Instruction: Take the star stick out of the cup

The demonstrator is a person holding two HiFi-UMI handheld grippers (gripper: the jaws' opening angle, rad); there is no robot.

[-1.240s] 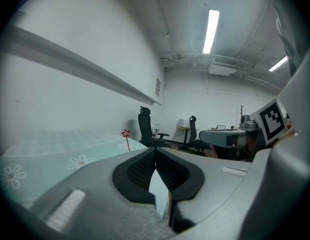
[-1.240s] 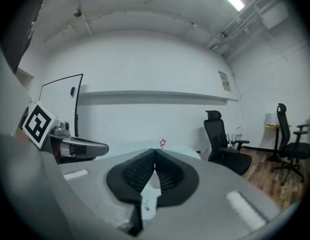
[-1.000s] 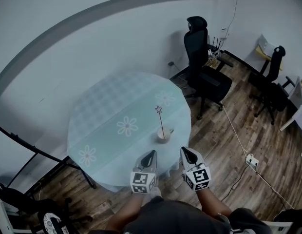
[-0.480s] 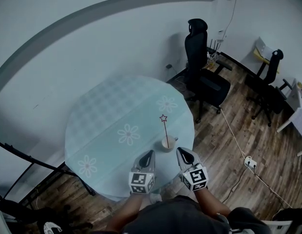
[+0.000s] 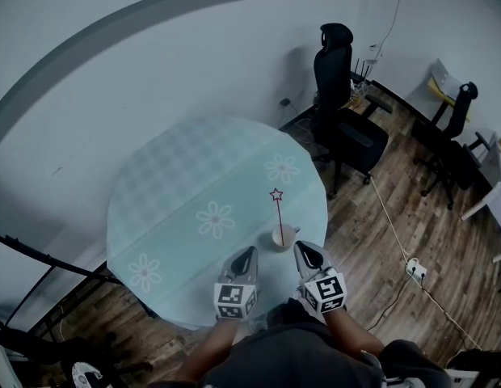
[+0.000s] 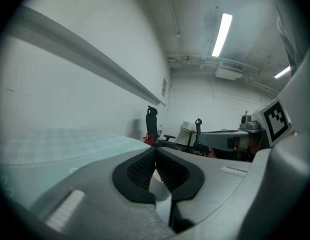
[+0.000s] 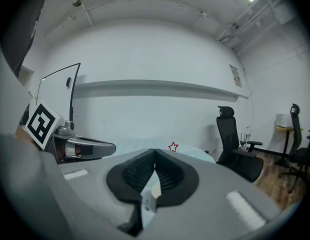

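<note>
One cup (image 5: 283, 237), one star stick (image 5: 278, 215)

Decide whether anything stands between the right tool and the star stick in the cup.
Nothing visible does. The cup with the star stick stands on the table just ahead of the right tool, with only bare table between them. The left tool is off to the side.

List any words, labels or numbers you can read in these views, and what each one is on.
No text here can be read.
Small white wall notice: print too small to read.
Black-and-white marker cube on the left gripper: square pattern only, no letters.
Black-and-white marker cube on the right gripper: likewise, pattern only.
</note>
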